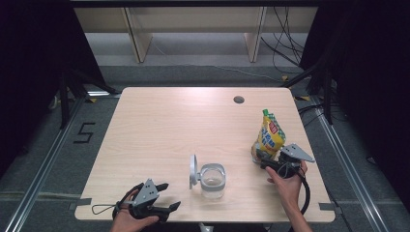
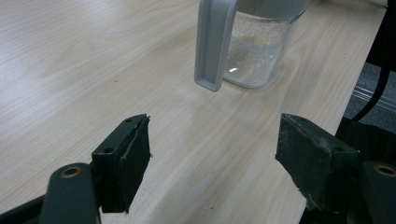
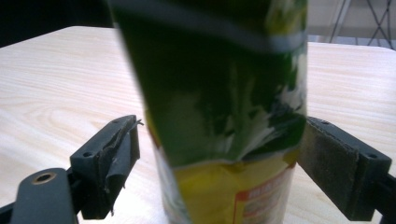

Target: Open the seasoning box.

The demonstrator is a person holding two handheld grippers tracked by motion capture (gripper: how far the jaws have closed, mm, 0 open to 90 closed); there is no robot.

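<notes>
Left gripper: sitting at the near edge of the pale wooden table, jaws spread wide with just bare tabletop between them.
Clear jar: small see-through container with a grey hinged lid flipped up. It's up ahead of the left gripper's jaws, a bit off to one side, not touching them. In the left gripper view the grey lid hangs down in front of the glassy wall.
Right gripper: jaws apart, one on each side of the pouch. One pad looks like it's against it, the other has a gap, so not really pinching.
Yellow and green snack pouch: standing upright between the right gripper's jaws, close up and blurry in the right gripper view.
Right hand: wrapped around the right gripper's handle, just behind the pouch.
</notes>
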